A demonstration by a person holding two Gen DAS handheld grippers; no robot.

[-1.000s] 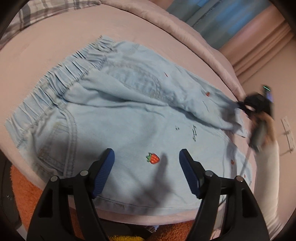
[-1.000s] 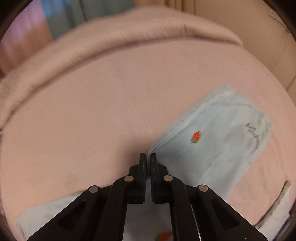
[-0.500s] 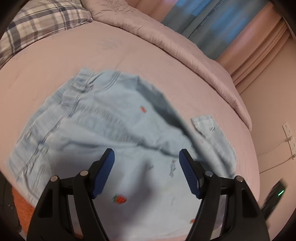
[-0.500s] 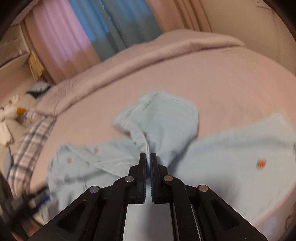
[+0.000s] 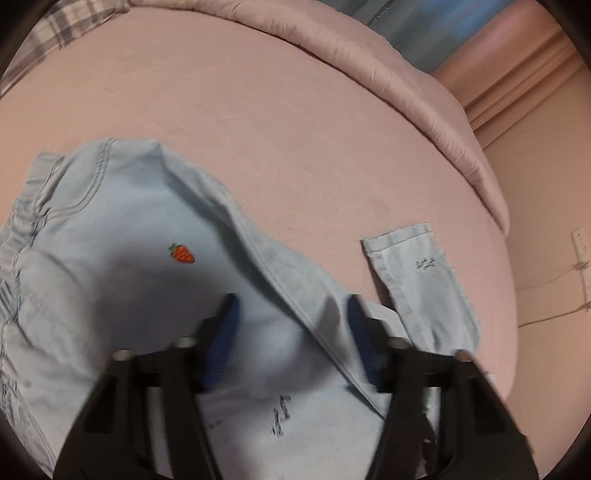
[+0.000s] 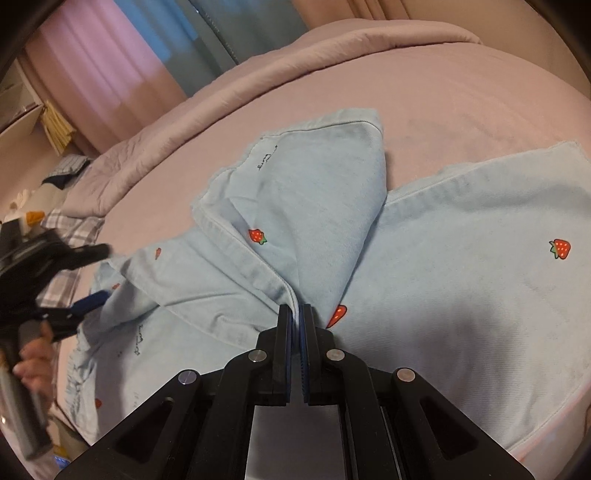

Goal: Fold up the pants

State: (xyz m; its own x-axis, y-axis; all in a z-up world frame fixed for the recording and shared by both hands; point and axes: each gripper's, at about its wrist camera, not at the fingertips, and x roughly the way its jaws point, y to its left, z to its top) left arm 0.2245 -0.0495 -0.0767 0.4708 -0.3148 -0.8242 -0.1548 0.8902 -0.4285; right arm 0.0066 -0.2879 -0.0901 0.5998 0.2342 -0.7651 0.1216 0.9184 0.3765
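Light blue pants [image 6: 461, 266] with red strawberry prints lie on the pink bed [image 6: 443, 96]. My right gripper [image 6: 297, 314] is shut on a seam edge of one leg, which is lifted and folded over the other leg. My left gripper [image 5: 291, 332] is open, low over the pants [image 5: 110, 266] near the crotch fold, holding nothing. It also shows at the left of the right wrist view [image 6: 85, 280]. The elastic waistband [image 5: 22, 206] lies at the left. A leg hem [image 5: 413, 266] lies flat at the right.
A rolled pink duvet [image 5: 388, 85] runs along the far side of the bed. A plaid pillow [image 5: 74, 22] lies at the far left. Curtains [image 6: 110, 66] hang behind the bed. A wall socket with a cable [image 5: 580, 254] is at the right.
My right gripper has carried the pant leg up and across over the other leg. My left gripper has moved lower and closer to the fabric, still open.
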